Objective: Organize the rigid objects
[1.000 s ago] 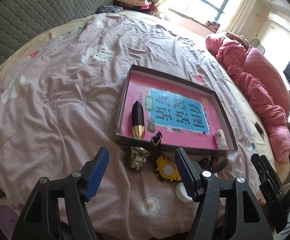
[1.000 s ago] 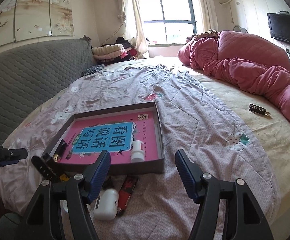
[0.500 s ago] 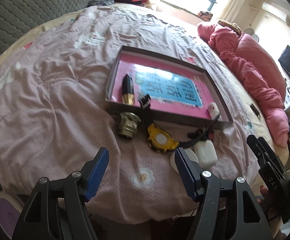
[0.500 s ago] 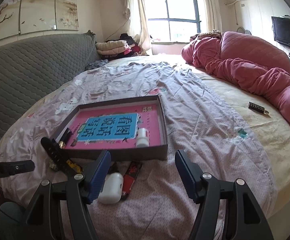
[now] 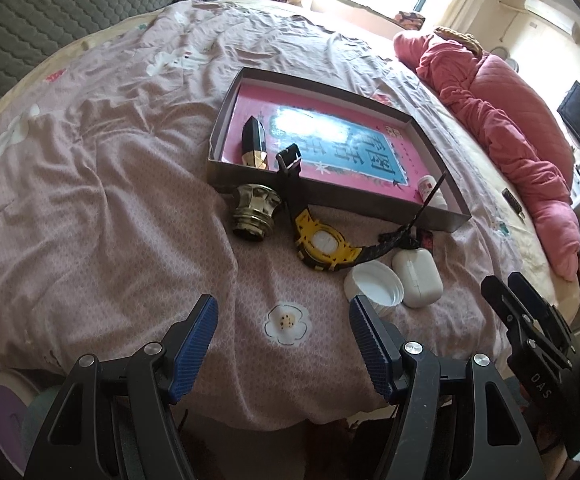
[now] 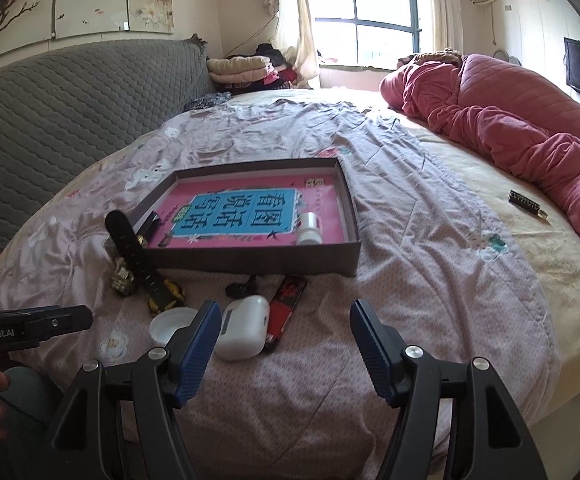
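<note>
A grey box (image 5: 225, 120) (image 6: 249, 262) with a pink book inside lies on the bed. In it are a black-and-gold lipstick (image 5: 253, 142) and a small white bottle (image 6: 310, 229). In front of it lie a brass cap (image 5: 254, 210), a yellow watch (image 5: 324, 242) (image 6: 145, 264), a white lid (image 5: 374, 282) (image 6: 171, 324), a white earbud case (image 5: 417, 276) (image 6: 243, 332) and a red-black lighter (image 6: 285, 304). My left gripper (image 5: 283, 322) is open and empty, short of the watch. My right gripper (image 6: 285, 324) is open and empty, its left finger beside the case.
A pink quilt (image 6: 510, 120) lies heaped at the right. A small dark object (image 6: 524, 202) lies near it. A grey padded headboard (image 6: 69, 96) runs along the left. Folded clothes (image 6: 241, 70) sit by the window. The bed's front edge is just under both grippers.
Both grippers have drawn back from the box toward the bed's front edge. More of the loose objects in front of the box show. Both stay open.
</note>
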A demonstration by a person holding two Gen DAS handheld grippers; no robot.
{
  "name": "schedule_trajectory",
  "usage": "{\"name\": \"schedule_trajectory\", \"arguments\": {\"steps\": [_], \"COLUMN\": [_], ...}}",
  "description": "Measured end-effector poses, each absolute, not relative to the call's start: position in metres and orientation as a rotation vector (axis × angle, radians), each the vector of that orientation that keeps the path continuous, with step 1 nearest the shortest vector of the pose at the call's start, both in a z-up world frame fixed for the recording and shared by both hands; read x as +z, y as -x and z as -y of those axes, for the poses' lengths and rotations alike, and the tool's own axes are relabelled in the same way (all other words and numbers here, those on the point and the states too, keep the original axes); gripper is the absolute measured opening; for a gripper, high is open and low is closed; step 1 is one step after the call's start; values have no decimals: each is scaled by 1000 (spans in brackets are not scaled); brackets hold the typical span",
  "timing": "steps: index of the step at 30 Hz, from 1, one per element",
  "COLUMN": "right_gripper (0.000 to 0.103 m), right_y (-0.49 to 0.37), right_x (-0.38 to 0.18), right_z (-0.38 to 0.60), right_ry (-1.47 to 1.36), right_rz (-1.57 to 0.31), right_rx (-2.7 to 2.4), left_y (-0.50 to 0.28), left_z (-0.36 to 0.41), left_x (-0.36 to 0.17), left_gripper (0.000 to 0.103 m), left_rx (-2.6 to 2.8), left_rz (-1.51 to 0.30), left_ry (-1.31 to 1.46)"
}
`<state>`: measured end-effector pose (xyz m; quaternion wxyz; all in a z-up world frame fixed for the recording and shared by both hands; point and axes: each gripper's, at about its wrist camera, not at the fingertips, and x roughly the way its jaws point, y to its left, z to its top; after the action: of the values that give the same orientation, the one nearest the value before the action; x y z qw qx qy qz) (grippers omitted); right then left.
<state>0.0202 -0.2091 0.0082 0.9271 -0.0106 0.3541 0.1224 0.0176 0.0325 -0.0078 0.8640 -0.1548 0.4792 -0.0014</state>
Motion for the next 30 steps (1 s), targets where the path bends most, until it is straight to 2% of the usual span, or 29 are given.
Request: {"name": "schedule_trajectory", "arguments": {"steps": [15,30], "right_gripper": [66,66], "right_y": [-16,-26], "right_x": [-4,-14], "right_z": [194,217], "right_ry": [66,4], "right_rz": [-778,-837], "right_rx": [282,182], "left_y": [-16,-51], "left_z": [-9,32], "left_x": [-17,-40], "left_gripper": [70,70], "left_rx": [-68,-137], "left_rz": [-1040,-1099], "left_ry": [306,268]}}
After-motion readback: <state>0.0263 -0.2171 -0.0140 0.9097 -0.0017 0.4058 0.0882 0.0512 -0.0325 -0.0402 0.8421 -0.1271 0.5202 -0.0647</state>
